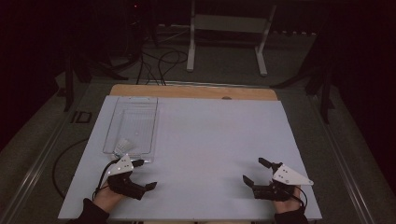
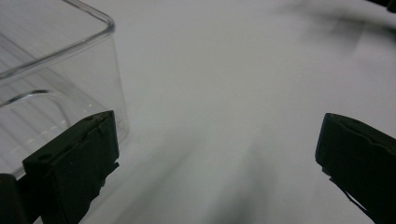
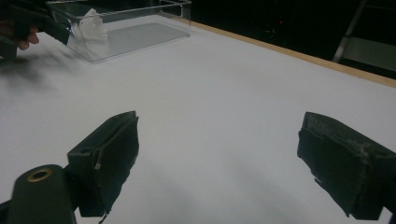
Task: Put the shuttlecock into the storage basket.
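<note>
Two hands come in at the near edge of the white worktop (image 1: 210, 140), each carrying a claw. On the person's left, the left claw (image 1: 145, 175) rests low over the sheet with its jaws spread wide and nothing between them; the left gripper view has the two black jaws far apart over bare white surface. Just beyond it, at the near end of a clear plastic bin (image 1: 112, 126), lies a small crumpled white piece (image 1: 123, 146); what it is made of I cannot tell. One jaw of the left claw sits just beside the bin's near corner, whose rounded clear wall rises right next to it, though whether they touch is unclear.

On the other side, the right claw (image 1: 256, 170) hovers near the worktop's front right part, well apart from the bin, jaws also wide and holding nothing. From the right gripper view, the bin and its white piece stand far across the sheet, with the other hand beside them. A wooden strip (image 1: 196, 91) edges the worktop's far side.
</note>
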`<state>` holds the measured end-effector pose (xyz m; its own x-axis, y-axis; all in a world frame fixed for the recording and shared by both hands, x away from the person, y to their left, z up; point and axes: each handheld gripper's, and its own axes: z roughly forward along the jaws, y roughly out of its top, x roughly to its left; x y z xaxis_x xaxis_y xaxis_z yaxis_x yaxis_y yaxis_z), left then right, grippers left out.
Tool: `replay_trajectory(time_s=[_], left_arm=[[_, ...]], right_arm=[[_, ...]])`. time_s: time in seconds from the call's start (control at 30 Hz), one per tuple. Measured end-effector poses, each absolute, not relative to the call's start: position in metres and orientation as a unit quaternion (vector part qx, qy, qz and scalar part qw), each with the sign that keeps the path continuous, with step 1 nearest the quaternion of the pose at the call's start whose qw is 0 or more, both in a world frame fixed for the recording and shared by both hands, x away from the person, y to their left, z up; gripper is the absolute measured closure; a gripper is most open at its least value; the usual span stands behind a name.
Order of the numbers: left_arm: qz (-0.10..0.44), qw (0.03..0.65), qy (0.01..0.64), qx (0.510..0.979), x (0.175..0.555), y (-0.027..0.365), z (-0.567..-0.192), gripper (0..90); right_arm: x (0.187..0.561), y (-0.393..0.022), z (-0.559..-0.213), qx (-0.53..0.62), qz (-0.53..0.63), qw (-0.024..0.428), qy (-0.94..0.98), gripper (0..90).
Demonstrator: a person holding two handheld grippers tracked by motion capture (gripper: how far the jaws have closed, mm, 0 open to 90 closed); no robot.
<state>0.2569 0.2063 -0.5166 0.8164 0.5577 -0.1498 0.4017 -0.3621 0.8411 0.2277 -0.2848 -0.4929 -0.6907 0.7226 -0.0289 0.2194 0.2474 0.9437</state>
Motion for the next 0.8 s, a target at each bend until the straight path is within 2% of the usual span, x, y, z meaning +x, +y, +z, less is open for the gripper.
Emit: replay_trajectory(time_s=[0.8], left_arm=[[0.076,0.496,0.291,0.815,0.2572,0.2011,-0.5181,0.0]], right_arm=[[0.2279,-0.2856,-0.4927,0.313,0.528,0.240,0.752,12.4]])
